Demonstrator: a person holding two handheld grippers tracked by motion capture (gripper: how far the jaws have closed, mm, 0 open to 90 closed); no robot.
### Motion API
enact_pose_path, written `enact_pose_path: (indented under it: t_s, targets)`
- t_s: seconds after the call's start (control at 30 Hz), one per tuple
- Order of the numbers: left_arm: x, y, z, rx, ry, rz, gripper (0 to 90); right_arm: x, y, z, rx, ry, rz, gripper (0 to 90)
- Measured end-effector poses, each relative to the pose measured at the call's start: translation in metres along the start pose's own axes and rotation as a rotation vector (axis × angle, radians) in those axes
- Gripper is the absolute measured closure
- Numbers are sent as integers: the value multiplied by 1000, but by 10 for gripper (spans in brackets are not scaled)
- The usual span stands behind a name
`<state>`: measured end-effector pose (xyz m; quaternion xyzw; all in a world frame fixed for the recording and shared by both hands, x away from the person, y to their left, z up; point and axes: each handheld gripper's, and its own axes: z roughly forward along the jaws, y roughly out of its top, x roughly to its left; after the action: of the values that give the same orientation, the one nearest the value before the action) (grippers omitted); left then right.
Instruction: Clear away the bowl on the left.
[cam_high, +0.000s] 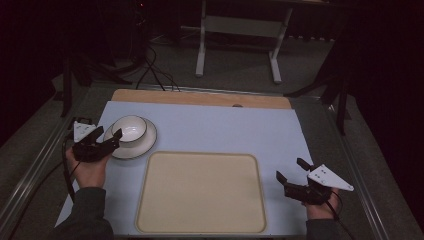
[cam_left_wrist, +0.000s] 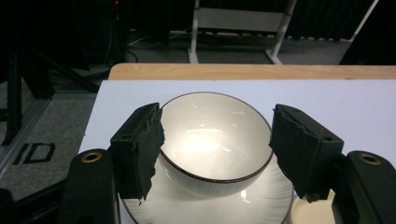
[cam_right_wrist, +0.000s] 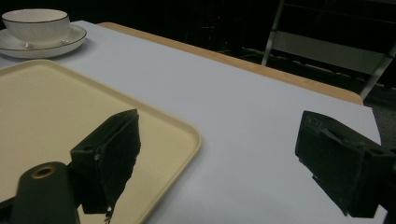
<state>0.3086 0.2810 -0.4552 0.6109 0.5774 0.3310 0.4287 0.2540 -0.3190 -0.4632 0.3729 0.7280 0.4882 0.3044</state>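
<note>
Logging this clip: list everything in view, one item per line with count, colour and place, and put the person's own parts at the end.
bowl: 1, white with a dark rim line, standing on the saucer, far left of the mat
saucer: 1, white with a dark rim line, under the bowl
tray: 1, cream, nothing on it, near middle of the mat
mat: 1, pale blue-white, covering the table
table: 1, wooden edge showing past the mat
white frame: 1, on the floor beyond the table
cables: several, black, on the floor, far left
left claw: 1, black, open, jaws on either side of the bowl
right claw: 1, black, open, over bare mat right of the tray
hands: 2, one holding each claw
</note>
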Motion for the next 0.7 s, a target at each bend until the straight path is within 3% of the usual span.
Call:
enact_pose_path:
  t_s: [0.23, 0.7]
  targets:
    - [3, -2, 13, 32, 23, 5, 358, 0, 0, 0, 1, 3, 0, 136]
    - [6, -7, 34, 80, 64, -37, 361, 1, 1, 0, 1, 5, -2, 136]
